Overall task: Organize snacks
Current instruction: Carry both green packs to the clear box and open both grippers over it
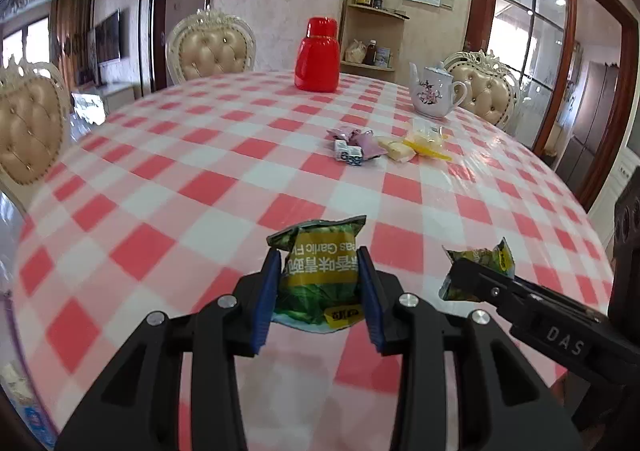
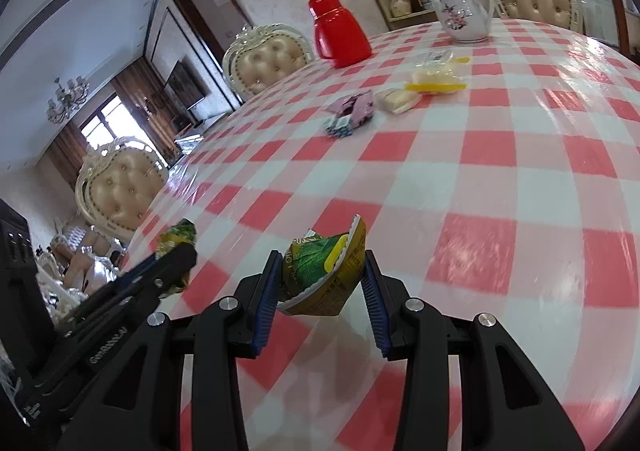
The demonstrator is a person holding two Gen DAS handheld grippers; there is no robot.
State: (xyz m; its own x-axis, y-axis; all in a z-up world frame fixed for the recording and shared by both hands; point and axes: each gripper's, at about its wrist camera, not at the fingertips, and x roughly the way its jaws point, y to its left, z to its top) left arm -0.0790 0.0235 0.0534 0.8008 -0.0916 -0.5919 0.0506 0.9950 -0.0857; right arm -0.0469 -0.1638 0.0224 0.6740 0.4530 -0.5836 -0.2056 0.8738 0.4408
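Observation:
My left gripper (image 1: 319,283) is shut on a green garlic-pea snack packet (image 1: 320,275) just above the checked tablecloth. My right gripper (image 2: 320,283) is shut on a second green pea packet (image 2: 324,271), held tilted above the cloth. In the left wrist view the right gripper (image 1: 460,275) and its packet (image 1: 486,257) show at the right. In the right wrist view the left gripper (image 2: 180,255) and its packet (image 2: 176,237) show at the left. Farther back lie purple and white sweets (image 1: 354,147) and pale yellow snack packets (image 1: 416,145).
A red flask (image 1: 317,55) and a white flowered teapot (image 1: 434,91) stand at the table's far side. Cream padded chairs (image 1: 210,47) ring the round table (image 1: 180,179). A shelf (image 1: 372,39) stands by the back wall.

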